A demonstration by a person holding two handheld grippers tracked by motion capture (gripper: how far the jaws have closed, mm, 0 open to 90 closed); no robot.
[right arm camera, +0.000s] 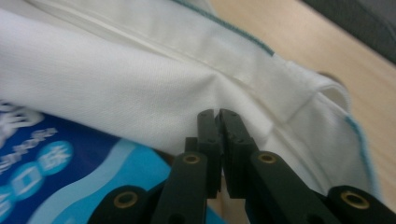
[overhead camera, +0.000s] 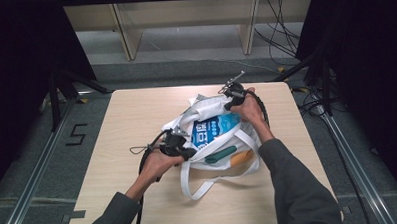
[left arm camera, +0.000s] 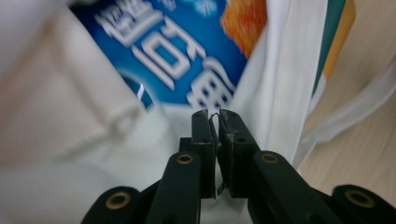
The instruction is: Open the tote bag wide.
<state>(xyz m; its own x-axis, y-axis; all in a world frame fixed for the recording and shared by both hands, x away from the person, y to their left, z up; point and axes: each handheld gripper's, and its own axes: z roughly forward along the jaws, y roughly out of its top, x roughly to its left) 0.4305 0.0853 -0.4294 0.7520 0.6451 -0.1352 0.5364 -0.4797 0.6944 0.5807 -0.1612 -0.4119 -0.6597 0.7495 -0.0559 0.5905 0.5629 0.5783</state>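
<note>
A white tote bag [overhead camera: 207, 136] lies near the middle of the bench [overhead camera: 136, 114], its mouth held apart by both tools. The left tool [overhead camera: 175, 145] grips the bag's near-left rim; in the left gripper view its jaws stand pressed together on a thin fold of white cloth [left arm camera: 217, 122]. The right tool [overhead camera: 234, 93] holds the bag's far rim, and in the right gripper view its jaws are likewise pinched shut on the fabric at a seam [right arm camera: 219, 116]. Inside the bag sits a blue snack packet [overhead camera: 214, 129] with white lettering, showing through the opening between the two grips.

The step in hand looks like holding the bag open with the packet in its mouth, either seating it deeper or drawing it out; which of the two cannot be told. The next move probably calls for keeping both rims taut and apart so the cloth does not fold over the packet, then freeing one tool to deal with the packet.

The bag's long handles [overhead camera: 204, 184] trail toward the near edge of the bench and could snag a forearm. Left of the bag there is broad bare bench; right of the bag the margin to the bench edge is narrower, and beyond the bag the right tool is close to the far edge
</note>
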